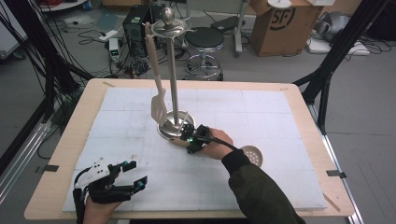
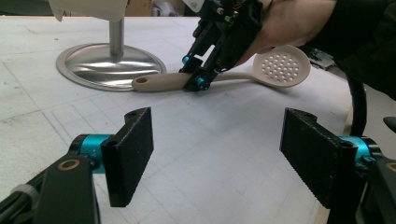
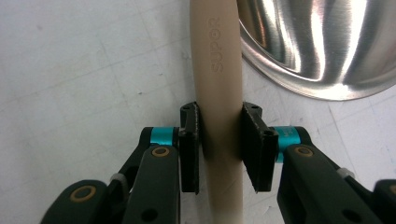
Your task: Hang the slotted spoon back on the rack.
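A beige slotted spoon (image 1: 252, 155) lies flat on the white mat, its handle (image 3: 217, 70) pointing at the steel base (image 3: 322, 46) of a utensil stand (image 1: 173, 70). My right gripper (image 1: 189, 140) reaches down onto that handle, with one black pad pressed on each side of it (image 3: 220, 140). In the left gripper view it (image 2: 194, 72) grips the handle partway along, and the perforated bowl (image 2: 282, 67) rests beyond the hand. My left gripper (image 1: 138, 173) rests at the mat's near left, its jaws wide apart (image 2: 217, 149) with nothing between them.
A beige slotted turner (image 1: 159, 100) hangs from the stand's top ring, its blade just above the base (image 1: 163, 133). The white mat (image 1: 261, 107) covers a wooden table (image 1: 88, 93). Behind the table are a stool (image 1: 204, 39), a cardboard box (image 1: 280, 23) and cables.
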Action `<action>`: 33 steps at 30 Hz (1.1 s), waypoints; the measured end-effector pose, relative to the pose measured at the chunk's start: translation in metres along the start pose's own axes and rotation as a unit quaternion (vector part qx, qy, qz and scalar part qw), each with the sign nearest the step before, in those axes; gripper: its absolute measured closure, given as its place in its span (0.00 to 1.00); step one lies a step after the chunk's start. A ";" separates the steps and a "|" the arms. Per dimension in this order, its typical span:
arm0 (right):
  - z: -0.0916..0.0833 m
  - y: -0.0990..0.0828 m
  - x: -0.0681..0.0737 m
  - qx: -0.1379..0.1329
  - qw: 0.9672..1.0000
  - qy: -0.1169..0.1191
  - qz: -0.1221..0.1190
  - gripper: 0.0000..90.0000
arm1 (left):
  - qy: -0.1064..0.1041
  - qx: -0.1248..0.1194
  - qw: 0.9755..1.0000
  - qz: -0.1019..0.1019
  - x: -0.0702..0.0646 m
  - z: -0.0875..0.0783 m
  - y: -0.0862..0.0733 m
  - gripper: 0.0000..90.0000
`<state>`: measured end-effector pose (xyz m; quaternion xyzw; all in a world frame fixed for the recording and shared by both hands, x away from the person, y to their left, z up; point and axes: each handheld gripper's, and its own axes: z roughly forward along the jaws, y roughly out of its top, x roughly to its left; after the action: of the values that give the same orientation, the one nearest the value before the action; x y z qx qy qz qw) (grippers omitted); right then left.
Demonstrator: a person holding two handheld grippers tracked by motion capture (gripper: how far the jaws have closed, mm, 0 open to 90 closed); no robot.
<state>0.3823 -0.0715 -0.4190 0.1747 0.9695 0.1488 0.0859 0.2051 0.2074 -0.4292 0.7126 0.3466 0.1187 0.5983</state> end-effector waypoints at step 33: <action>-0.077 -0.080 -0.034 -0.285 0.950 -0.019 0.128 0.79 | 0.007 0.001 1.000 -0.001 0.001 -0.001 -0.001 0.29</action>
<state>0.3717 -0.1752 -0.3683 0.2687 0.8545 0.4249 0.1309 0.2050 0.2084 -0.4301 0.7118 0.3515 0.1223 0.5957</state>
